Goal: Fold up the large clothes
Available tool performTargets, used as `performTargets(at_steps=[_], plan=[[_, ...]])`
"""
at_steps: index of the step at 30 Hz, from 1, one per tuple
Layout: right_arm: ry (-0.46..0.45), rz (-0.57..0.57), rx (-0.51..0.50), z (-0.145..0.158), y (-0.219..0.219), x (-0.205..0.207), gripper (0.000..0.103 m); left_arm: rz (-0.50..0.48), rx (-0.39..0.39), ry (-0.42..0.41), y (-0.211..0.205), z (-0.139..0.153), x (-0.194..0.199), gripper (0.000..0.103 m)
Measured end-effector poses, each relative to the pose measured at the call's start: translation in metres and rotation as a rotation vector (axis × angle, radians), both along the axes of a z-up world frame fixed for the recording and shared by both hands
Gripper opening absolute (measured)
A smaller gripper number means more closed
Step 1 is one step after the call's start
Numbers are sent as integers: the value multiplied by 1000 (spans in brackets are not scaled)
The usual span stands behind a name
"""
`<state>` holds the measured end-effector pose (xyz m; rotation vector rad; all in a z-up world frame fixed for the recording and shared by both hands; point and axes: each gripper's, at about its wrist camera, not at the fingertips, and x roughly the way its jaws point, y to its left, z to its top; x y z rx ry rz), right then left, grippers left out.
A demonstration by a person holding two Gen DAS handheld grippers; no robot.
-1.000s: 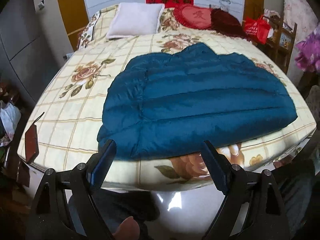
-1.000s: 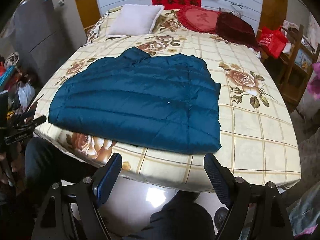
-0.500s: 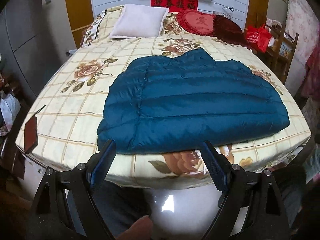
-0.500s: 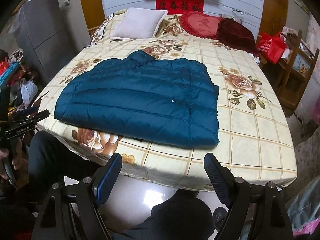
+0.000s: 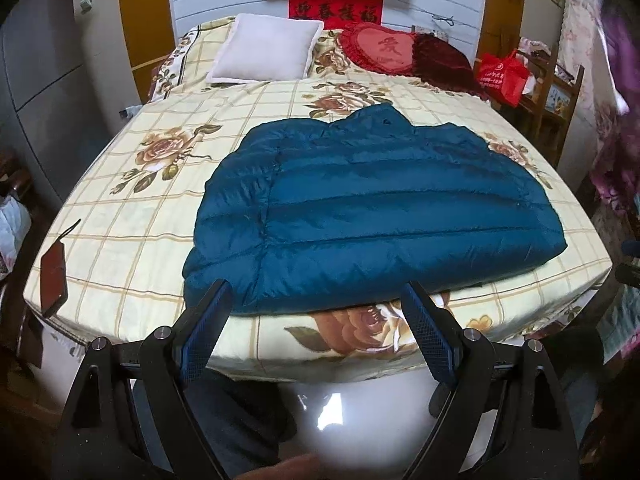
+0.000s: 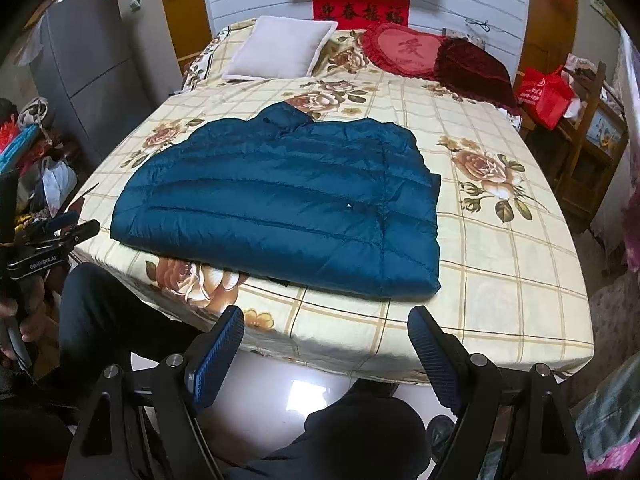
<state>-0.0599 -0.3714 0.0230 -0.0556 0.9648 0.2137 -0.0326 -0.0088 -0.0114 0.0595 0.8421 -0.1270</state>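
The blue puffer jacket (image 6: 280, 200) lies flat at the bed's (image 6: 520, 280) 6 o'clock edge, seemingly for easy reach, while the left gripper (image 5: 316, 328) and right gripper (image 6: 326, 348) hover empty, jaws spread.

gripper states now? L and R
Left gripper: open, empty, short of the jacket.
Right gripper: open, empty.

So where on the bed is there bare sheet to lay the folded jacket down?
The widest bare stretch is to the right of the blue jacket, out to the bed's right edge. Another lies on its left, between it and the dark flat object at the near-left corner. The head end is crowded: white pillow, red heart cushion and maroon cushion.
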Motion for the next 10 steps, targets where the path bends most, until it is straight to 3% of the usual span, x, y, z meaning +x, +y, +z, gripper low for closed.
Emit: performTargets(at_steps=[6,10], plan=[[4,14,2,0,7,2,82,-8,-11,35,-1,-7,8,86],[10,14,3,-2,9,6,82,5,13,12,-1,-11,8,86]])
